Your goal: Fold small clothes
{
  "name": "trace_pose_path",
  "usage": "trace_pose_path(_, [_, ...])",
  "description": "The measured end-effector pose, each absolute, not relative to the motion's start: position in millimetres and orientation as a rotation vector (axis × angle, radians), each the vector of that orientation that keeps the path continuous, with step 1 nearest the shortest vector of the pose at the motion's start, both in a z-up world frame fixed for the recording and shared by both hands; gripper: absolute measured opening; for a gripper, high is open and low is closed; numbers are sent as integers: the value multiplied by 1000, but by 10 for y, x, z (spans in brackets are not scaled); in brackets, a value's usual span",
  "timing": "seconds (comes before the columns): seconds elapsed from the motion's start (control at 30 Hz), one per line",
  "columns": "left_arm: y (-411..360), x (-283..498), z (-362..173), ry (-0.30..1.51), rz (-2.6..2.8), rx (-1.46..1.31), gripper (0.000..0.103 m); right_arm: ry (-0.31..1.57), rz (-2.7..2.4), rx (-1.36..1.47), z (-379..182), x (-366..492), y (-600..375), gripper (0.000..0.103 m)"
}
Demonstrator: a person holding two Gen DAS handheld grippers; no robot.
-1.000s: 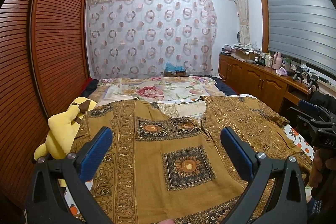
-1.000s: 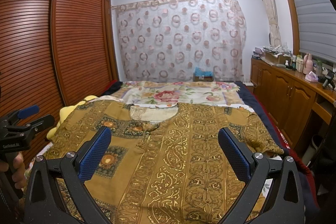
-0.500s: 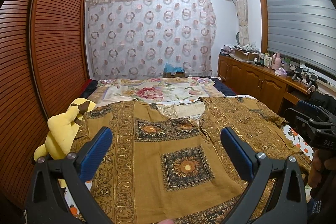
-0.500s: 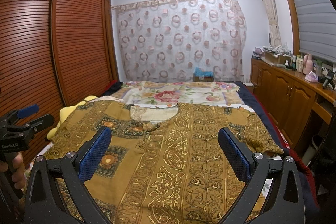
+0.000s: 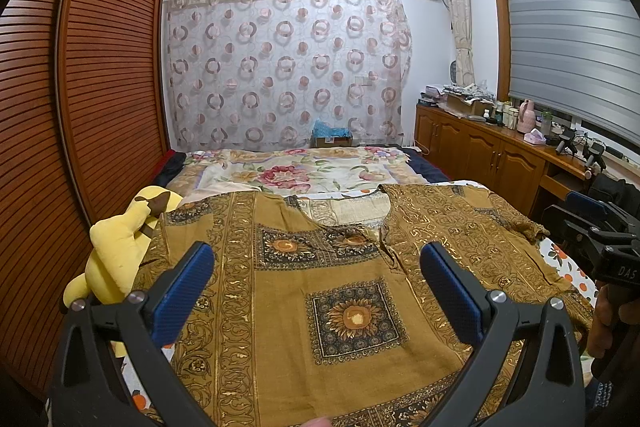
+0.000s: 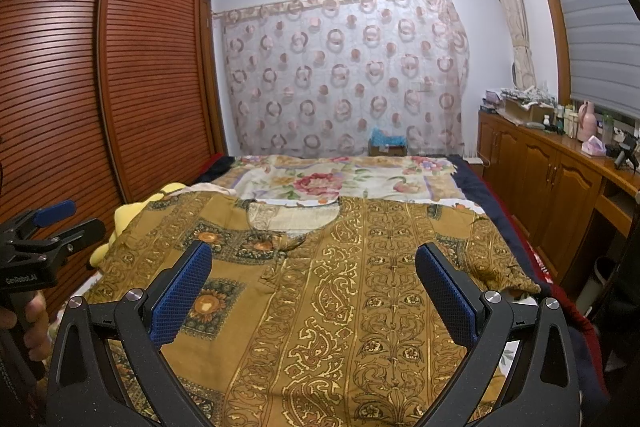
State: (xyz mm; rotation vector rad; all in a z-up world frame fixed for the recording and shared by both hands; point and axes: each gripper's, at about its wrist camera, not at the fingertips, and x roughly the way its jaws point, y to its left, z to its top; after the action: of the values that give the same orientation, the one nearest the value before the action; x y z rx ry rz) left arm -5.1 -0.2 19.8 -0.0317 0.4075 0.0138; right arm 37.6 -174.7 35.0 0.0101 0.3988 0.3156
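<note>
A mustard-brown, gold-printed woven tunic (image 5: 328,307) lies spread flat, front up, neckline away, across the bed (image 5: 304,175), laid out ready for its first fold. The left tool (image 5: 316,291) and right tool (image 6: 312,287) hover above the hem, blue ridged pads (image 6: 182,293) wide apart, holding nothing (probably lining up on the sleeves). A soft yellow plush toy (image 5: 116,247) touches the left sleeve.

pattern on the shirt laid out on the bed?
Mustard-brown shirt with gold scrollwork bands and dark sunflower squares; clearest in the left wrist view.
</note>
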Motion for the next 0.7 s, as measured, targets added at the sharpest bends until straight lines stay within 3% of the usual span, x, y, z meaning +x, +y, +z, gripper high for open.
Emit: trace_pose_path(0.7, [-11, -72, 293, 408, 12, -32, 103, 398, 319, 11, 362, 393, -1728, 103])
